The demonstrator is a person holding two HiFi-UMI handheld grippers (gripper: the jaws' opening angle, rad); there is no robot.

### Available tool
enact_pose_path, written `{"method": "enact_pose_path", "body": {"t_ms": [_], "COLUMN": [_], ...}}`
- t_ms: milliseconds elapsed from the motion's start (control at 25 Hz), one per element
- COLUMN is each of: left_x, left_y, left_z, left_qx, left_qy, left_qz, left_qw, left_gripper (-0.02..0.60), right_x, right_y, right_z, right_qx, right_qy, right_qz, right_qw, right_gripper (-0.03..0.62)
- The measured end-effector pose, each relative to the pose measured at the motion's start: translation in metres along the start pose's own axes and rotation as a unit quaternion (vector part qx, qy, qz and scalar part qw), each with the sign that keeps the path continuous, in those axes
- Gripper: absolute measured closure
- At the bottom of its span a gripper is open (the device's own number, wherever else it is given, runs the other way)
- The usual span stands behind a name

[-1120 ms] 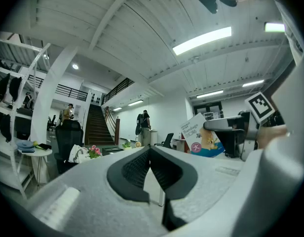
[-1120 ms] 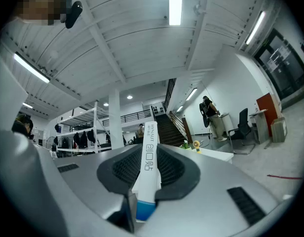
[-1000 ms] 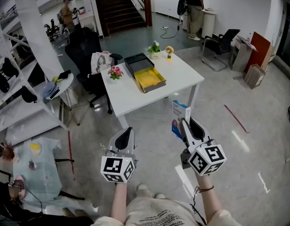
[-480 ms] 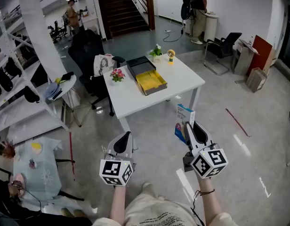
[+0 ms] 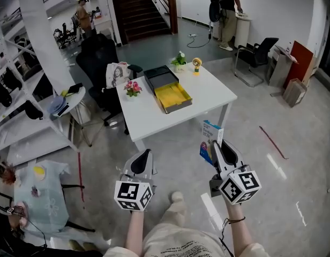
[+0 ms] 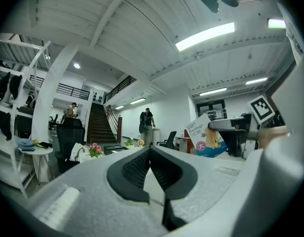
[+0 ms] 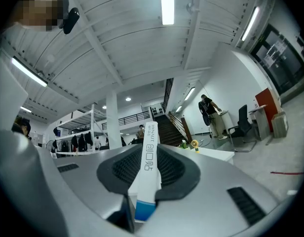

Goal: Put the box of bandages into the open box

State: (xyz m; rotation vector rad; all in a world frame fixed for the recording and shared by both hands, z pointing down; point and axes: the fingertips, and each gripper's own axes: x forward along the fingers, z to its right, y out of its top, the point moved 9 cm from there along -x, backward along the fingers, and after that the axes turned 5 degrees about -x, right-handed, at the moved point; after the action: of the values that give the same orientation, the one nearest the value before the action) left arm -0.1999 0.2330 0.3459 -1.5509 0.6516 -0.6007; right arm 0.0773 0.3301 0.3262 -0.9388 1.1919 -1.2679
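The box of bandages [image 5: 209, 137], white and blue, stands upright in my right gripper [image 5: 217, 144], whose jaws are shut on its narrow sides. In the right gripper view the box [image 7: 149, 166] sits edge-on between the dark pads [image 7: 174, 169]. The open box [image 5: 174, 97], yellow inside with its dark lid [image 5: 159, 75] behind it, lies on the white table [image 5: 154, 116], ahead of both grippers. My left gripper [image 5: 146, 155] hangs lower left of the table, shut and empty; in its own view its pads [image 6: 137, 169] meet at the tip and the bandage box [image 6: 203, 135] shows to the right.
On the table stand pink flowers [image 5: 132, 87], a small plant [image 5: 179, 59] and a yellow ornament [image 5: 197, 63]. A black office chair [image 5: 98, 55] and a round side table [image 5: 66, 98] stand to its left. Red tape [image 5: 272, 142] marks the floor on the right. A person [image 5: 225, 4] stands far back.
The whole view has shifted slightly as the person steps toward the table; a foot now shows below. The right gripper keeps its hold on the bandage box, the left stays shut.
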Motion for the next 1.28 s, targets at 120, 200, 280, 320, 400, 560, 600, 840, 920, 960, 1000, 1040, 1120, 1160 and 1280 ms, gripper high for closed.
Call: {"method": "enact_pose_path", "body": {"t_ms": [120,200,280,320,400,560,600,840,920,960,1000,1040,1120,1160,1280], "left_x": [0.024,0.043,0.063,0.073,0.092,0.135,0.145,0.196,0.208,0.213,0.217,0.22,0.226,0.229,0.239], "left_y": [-0.004,-0.007,-0.01,-0.011,-0.013,-0.013,-0.012,-0.011,-0.013,-0.014,-0.015,-0.016,-0.017,-0.018,-0.021], "left_z": [-0.012,-0.02,-0.031,-0.036,-0.048,-0.072,-0.078,-0.11,-0.117,-0.12,-0.123,-0.125,-0.13,-0.134,-0.144], "left_qx": [-0.005,-0.008,-0.012,-0.015,-0.019,-0.025,-0.026,-0.032,-0.036,-0.038,-0.04,-0.041,-0.043,-0.044,-0.047], "left_qy": [0.001,0.003,0.006,0.008,0.011,0.014,0.015,0.016,0.016,0.016,0.016,0.015,0.016,0.018,0.024], "left_qz": [-0.004,-0.008,-0.012,-0.015,-0.022,-0.03,-0.032,-0.034,-0.036,-0.038,-0.039,-0.041,-0.042,-0.042,-0.046], "left_qw": [1.0,0.9999,0.9998,0.9997,0.9995,0.9991,0.9991,0.9988,0.9985,0.9984,0.9983,0.9982,0.9981,0.998,0.9976], "left_gripper": [0.56,0.56,0.56,0.56,0.56,0.56,0.56,0.56,0.56,0.56,0.56,0.56,0.56,0.56,0.56], "right_x": [0.025,0.044,0.066,0.077,0.099,0.144,0.155,0.212,0.225,0.231,0.237,0.242,0.252,0.257,0.275], "right_y": [-0.005,-0.009,-0.013,-0.015,-0.019,-0.023,-0.023,-0.026,-0.029,-0.031,-0.032,-0.033,-0.034,-0.034,-0.038], "right_z": [0.011,0.021,0.03,0.035,0.044,0.065,0.069,0.089,0.093,0.095,0.097,0.098,0.101,0.102,0.107], "right_qx": [0.003,0.007,0.01,0.012,0.012,0.018,0.021,0.027,0.032,0.034,0.035,0.037,0.039,0.039,0.044], "right_qy": [0.002,0.004,0.005,0.006,0.004,0.001,0.001,0.004,0.005,0.006,0.006,0.006,0.007,0.008,0.014], "right_qz": [-0.007,-0.011,-0.016,-0.02,-0.03,-0.04,-0.041,-0.045,-0.047,-0.048,-0.05,-0.051,-0.053,-0.053,-0.056], "right_qw": [1.0,1.0,1.0,1.0,0.999,0.999,0.999,0.999,0.998,0.998,0.998,0.998,0.998,0.998,0.997], "right_gripper": [0.503,0.503,0.503,0.503,0.503,0.503,0.503,0.503,0.503,0.503,0.503,0.503,0.503,0.503,0.503]}}
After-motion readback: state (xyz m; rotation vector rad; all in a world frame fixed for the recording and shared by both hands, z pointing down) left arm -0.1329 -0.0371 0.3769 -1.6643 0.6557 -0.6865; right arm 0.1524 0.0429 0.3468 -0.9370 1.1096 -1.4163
